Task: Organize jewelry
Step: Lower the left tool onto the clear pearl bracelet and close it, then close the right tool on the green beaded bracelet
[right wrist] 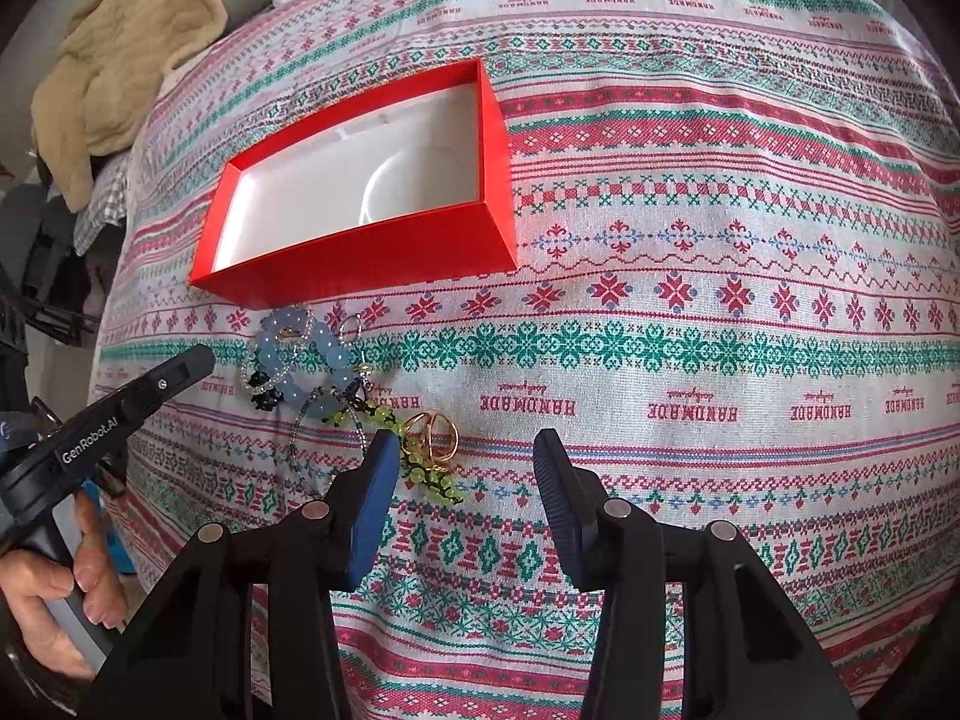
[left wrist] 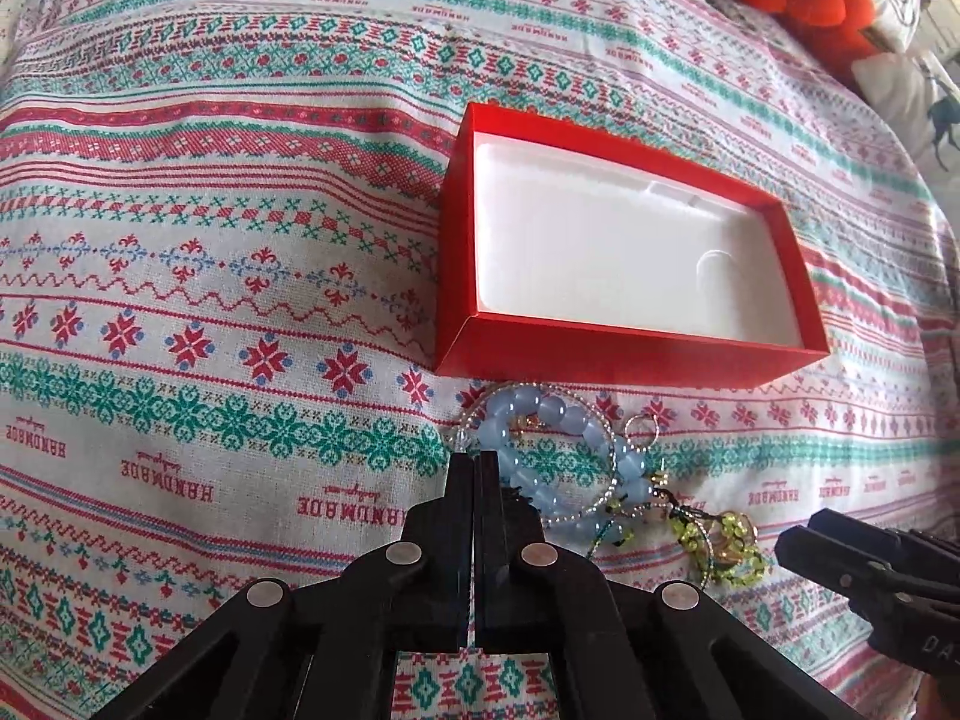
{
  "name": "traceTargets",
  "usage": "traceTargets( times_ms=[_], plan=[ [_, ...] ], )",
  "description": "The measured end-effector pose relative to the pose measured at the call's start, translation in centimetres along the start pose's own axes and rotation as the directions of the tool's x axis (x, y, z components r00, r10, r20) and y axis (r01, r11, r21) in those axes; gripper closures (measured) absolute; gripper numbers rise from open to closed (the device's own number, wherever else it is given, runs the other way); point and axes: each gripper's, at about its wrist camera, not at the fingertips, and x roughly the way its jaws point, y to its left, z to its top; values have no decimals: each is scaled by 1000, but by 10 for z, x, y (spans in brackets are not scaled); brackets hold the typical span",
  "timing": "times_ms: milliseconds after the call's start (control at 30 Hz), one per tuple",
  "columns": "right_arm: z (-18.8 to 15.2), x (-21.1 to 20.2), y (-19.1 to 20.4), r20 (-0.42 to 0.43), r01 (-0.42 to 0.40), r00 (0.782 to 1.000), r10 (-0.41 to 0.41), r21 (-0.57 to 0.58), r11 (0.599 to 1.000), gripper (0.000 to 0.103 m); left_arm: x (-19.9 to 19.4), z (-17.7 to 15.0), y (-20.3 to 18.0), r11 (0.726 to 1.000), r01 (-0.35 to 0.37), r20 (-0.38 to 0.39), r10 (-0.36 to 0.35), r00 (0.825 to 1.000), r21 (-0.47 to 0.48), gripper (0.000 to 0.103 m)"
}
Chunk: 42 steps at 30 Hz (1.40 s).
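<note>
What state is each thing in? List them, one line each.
Red cardboard box: lid off, white tray inside bare.
Pale blue bead bracelet: on the cloth, tangled with other jewelry, outside the box.
Gold ring: on the cloth, outside the box.
Left gripper: shut.
Right gripper: open, holding nothing.

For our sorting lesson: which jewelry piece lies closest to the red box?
The pale blue bead bracelet, just below the box's front wall; the gold ring and green beads lie farther away.
</note>
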Motion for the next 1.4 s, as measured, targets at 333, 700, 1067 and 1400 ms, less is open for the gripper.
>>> traceTargets(
  times_ms=[333, 700, 1067, 1400],
  plan=[
    [-6, 4, 5, -14, 10, 1000, -10, -15, 1000, 62, 4, 3, 21, 988, 79, -47, -86, 995, -133, 71],
    [-4, 8, 3, -18, 11, 1000, -11, -6, 1000, 62, 32, 3, 8, 985, 19, -82, -34, 996, -174, 103],
    [-11, -6, 2, -8, -12, 1000, 12, -11, 1000, 62, -21, -9, 4, 990, 77, 26, -74, 997, -114, 103],
    [-14, 18, 11, -56, 48, 997, -51, -46, 998, 76, -36, -20, 19, 995, 52, 40, -48, 998, -82, 103]
  ],
)
